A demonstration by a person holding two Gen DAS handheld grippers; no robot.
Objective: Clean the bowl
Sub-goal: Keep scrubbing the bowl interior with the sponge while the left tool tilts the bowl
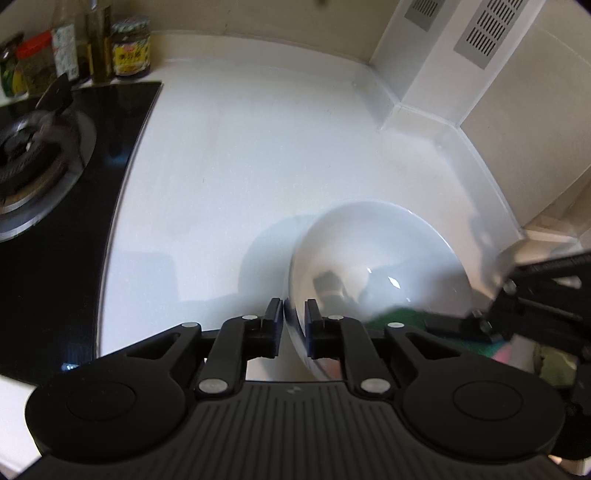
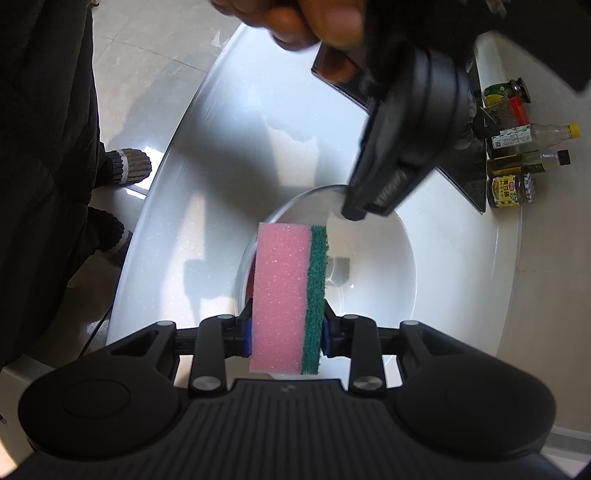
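Note:
A white bowl (image 1: 380, 251) sits tilted on the white counter (image 1: 240, 166). My left gripper (image 1: 294, 308) has one finger inside and one outside the bowl's near rim, and the pads are closed on the wall. In the right wrist view the same bowl (image 2: 373, 273) lies under a pink sponge with a green scrub layer (image 2: 280, 280). My right gripper (image 2: 287, 314) is shut on the sponge and holds it upright over the bowl's left edge. The left gripper (image 2: 351, 211) reaches down from above to the far rim, with a hand (image 2: 317, 22) on it. The green side of the sponge (image 1: 397, 316) shows low inside the bowl.
A black gas hob with a burner (image 1: 37, 155) fills the left of the counter. Jars and bottles (image 1: 129, 48) stand behind it. A white boxed corner with vent grilles (image 1: 476, 33) closes the back right. The person's slippered feet (image 2: 125, 166) stand by the counter edge.

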